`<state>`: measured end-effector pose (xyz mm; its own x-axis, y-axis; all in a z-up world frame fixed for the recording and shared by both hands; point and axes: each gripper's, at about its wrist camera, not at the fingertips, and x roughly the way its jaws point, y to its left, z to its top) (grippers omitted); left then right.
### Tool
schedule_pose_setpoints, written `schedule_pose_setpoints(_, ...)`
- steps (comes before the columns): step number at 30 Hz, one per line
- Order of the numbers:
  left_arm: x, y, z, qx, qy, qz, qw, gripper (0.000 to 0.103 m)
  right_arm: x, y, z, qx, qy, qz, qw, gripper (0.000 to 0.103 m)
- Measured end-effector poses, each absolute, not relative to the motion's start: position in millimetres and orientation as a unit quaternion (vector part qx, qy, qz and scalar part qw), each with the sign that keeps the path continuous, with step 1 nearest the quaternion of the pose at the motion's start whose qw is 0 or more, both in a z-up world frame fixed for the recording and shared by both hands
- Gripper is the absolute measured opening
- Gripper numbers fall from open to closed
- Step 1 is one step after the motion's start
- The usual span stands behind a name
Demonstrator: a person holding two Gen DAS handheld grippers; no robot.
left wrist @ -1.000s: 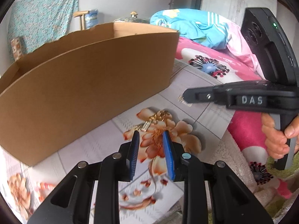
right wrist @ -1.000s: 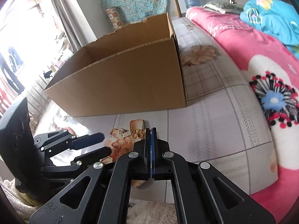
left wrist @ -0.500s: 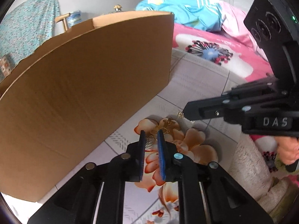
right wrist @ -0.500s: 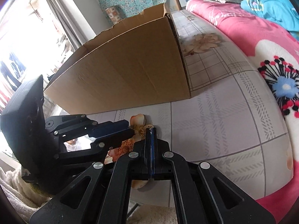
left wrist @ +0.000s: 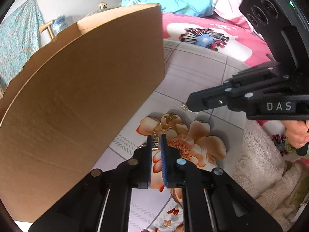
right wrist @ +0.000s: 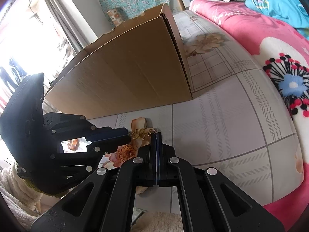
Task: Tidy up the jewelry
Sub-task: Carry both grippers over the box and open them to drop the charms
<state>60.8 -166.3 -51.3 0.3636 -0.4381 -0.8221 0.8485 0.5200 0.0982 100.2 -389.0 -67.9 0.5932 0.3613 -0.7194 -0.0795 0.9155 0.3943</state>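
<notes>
Down low at 6 o'clock in the left view: the left claw (left wrist: 155, 138), pointing down at the bed. Just been squeezing in, and now clenched on the near end of the gold jewelry (left wrist: 164, 125), with a little comb-shaped charm caught between the blue pads (left wrist: 163, 154). Lying on the orange flower of the flower-print cloth (left wrist: 193, 73), the rest of that gold jewelry, stretching away toward 12 o'clock from the claw tips, with butterfly-like shapes on it. Reaching in from 3 o'clock: the right claw (left wrist: 188, 104), squeezed tight, with a small shiny piece (left wrist: 184, 107) pinched at its very tip, close to the far end of the gold jewelry. Hard to tell whether the two pieces touch. At the 3 o'clock edge, a hand (left wrist: 295, 133) around the handle of the right claw. Filling the view from 8 to 12 o'clock: a big cardboard box (left wrist: 87, 96), open at the top, standing on the cloth near the jewelry. Up at 1 o'clock, a pink blanket (left wrist: 193, 23) with a dotted flower. Down at 4 o'clock, a fluffy cream towel (left wrist: 260, 164) at the edge of the cloth.
</notes>
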Motion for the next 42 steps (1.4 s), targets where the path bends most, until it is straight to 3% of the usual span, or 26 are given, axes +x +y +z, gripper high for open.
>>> schedule_pose_setpoints(15, 57, -150, -37, 0.230, 0.370, -0.401, 0.806, 0.004, 95, -392, -58, 0.164, 0.421, 0.124, 0.883, 0.000)
schedule_pose_setpoints(29, 56, -111, 61, 0.151, 0.298, -0.405, 0.851, 0.004, 87, -379, 34, 0.152, 0.307, 0.188, 0.921, 0.000)
schedule_pose_setpoints(34, 110, -106, 72, 0.122, 0.343, -0.383, 0.849, 0.004, 130, -368, 54, 0.157, 0.298, 0.237, 0.911, 0.000)
schedule_pose_setpoints(42, 208, -107, 50, 0.102, 0.452, -0.325, 0.825, 0.004, 240, -354, 33, 0.182, 0.412, 0.249, 0.857, 0.000)
